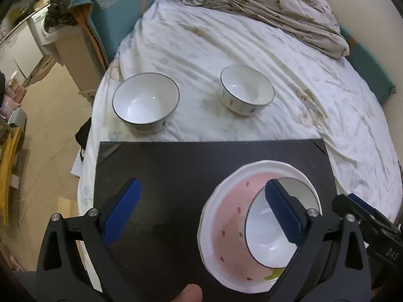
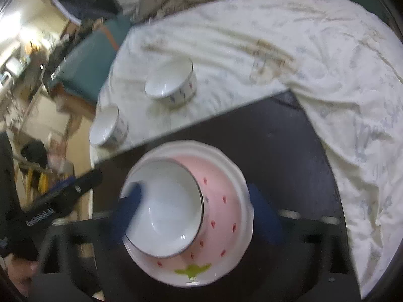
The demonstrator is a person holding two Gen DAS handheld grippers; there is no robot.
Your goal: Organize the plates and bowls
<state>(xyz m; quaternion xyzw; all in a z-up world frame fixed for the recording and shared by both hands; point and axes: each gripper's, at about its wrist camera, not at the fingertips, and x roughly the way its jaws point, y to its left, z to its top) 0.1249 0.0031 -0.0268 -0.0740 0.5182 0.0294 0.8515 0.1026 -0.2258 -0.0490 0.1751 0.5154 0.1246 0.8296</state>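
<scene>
Stacking partly done, two bowls left on the bed

One white bowl (image 2: 163, 209) sits nested in the pink plate (image 2: 221, 216) on the black board (image 1: 176, 166). Two more bowls, a wider one (image 1: 145, 100) and a smaller one (image 1: 246, 89), wait apart on the sheet (image 1: 226, 45). Left gripper (image 1: 201, 214) and right gripper (image 2: 199, 214) both stand wide, holding nothing. Count: three bowls, one plate.

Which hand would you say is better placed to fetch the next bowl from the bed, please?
Left, probably: the left gripper is open and empty, and the bowl near the bed's edge lies on its side.
</scene>
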